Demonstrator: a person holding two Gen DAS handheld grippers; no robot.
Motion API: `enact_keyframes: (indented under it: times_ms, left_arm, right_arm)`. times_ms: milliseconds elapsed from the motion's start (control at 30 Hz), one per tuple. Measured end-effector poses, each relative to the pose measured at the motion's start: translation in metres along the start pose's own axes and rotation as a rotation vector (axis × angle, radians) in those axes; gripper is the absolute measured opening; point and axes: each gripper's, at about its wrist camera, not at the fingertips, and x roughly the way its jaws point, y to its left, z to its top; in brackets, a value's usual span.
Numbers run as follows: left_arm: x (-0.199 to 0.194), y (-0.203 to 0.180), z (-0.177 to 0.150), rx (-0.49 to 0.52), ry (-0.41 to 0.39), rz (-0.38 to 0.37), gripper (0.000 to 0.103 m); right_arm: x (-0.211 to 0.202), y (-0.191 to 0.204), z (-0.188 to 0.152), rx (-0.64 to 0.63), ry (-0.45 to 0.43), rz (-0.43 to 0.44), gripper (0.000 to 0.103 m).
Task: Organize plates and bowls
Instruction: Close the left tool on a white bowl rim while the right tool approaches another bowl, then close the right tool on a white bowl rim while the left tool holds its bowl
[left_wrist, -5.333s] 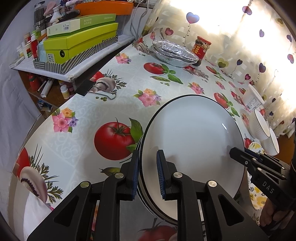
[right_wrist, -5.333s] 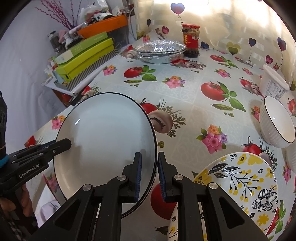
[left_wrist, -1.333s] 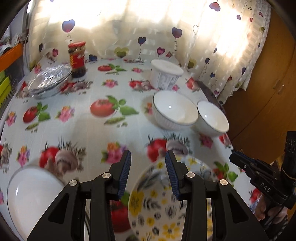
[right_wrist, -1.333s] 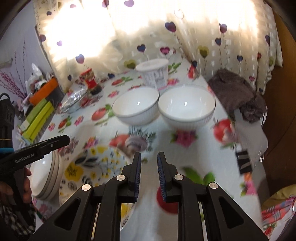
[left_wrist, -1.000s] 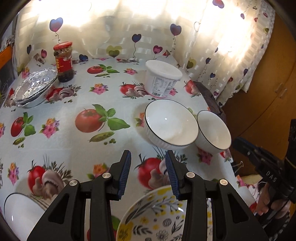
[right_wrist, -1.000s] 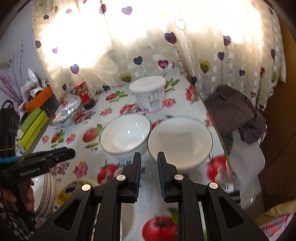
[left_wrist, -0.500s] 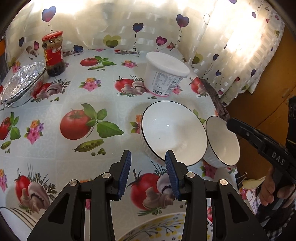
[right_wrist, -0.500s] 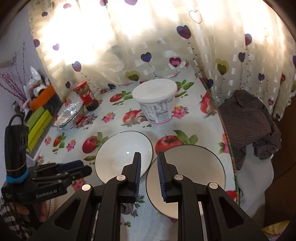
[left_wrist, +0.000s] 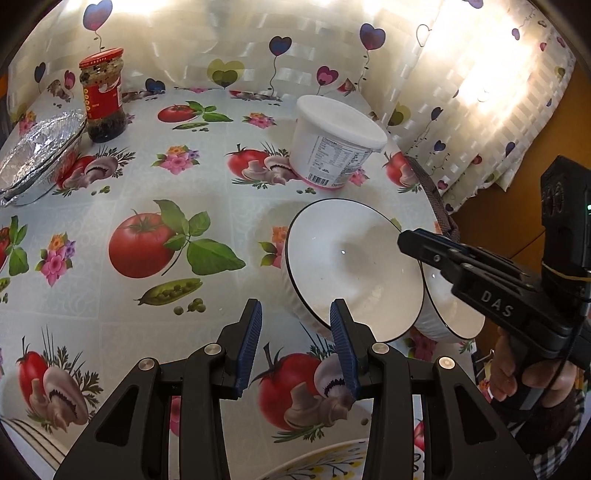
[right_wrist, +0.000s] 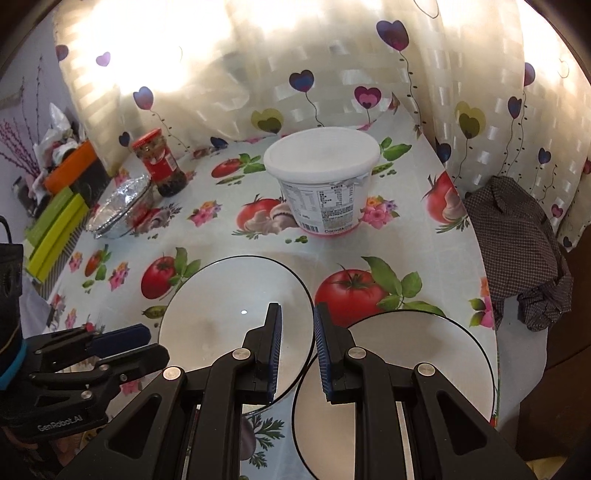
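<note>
My left gripper (left_wrist: 295, 345) hangs over the tablecloth (left_wrist: 110, 192) with its jaws spread wide and nothing between them. The larger white bowl (left_wrist: 352, 269) sits at about one o'clock from those jaws, its near rim just beside my right-hand finger (left_wrist: 341, 341); whether they touch I cannot tell. At three o'clock of that bowl is the smaller white bowl (left_wrist: 448, 312), partly covered by my right gripper (left_wrist: 417, 243), which reaches in from the right over both rims.

From the right wrist view, my right gripper (right_wrist: 297, 345) has its jaws a narrow gap apart, holding nothing. They straddle the spot where the two bowls meet: the left bowl (right_wrist: 229, 325) lies at ten o'clock, the right bowl (right_wrist: 424, 354) at three o'clock, both upright on the cloth and side by side, rims touching or nearly so. The left gripper (right_wrist: 144, 345) shows at nine o'clock, jaws apart.

Beyond the bowls, at twelve o'clock, stands a lidded white tub (right_wrist: 321, 177). Farther left are a red-lidded jar (right_wrist: 160, 166) and a foil tray (right_wrist: 120, 208). A patterned plate (left_wrist: 325, 461) peeks in at six o'clock of the left view.
</note>
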Motion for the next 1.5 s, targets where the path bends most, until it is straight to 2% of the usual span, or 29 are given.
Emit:
enact_keyframes:
  times_ms: [400, 567, 1133, 1300, 1500]
  left_arm:
    - [0.003, 0.000, 0.002, -0.014, -0.005, -0.001, 0.039]
    - [0.006, -0.002, 0.001, -0.011, -0.001, -0.012, 0.022]
    - [-0.008, 0.018, -0.011, -0.072, -0.014, 0.021, 0.021]
    - [-0.011, 0.020, -0.014, -0.072, -0.014, 0.026, 0.021]
    - [-0.006, 0.024, -0.016, -0.085, -0.002, 0.026, 0.021]
  right_arm:
    - [0.018, 0.004, 0.004, -0.032, 0.023, -0.035, 0.018]
    - [0.019, 0.009, 0.003, -0.041, 0.029, -0.030, 0.018]
    - [0.014, 0.029, -0.011, -0.018, 0.064, 0.037, 0.018]
    - [0.020, 0.036, -0.018, -0.024, 0.098, 0.017, 0.018]
    - [0.021, 0.036, -0.019, -0.014, 0.090, 0.026, 0.018]
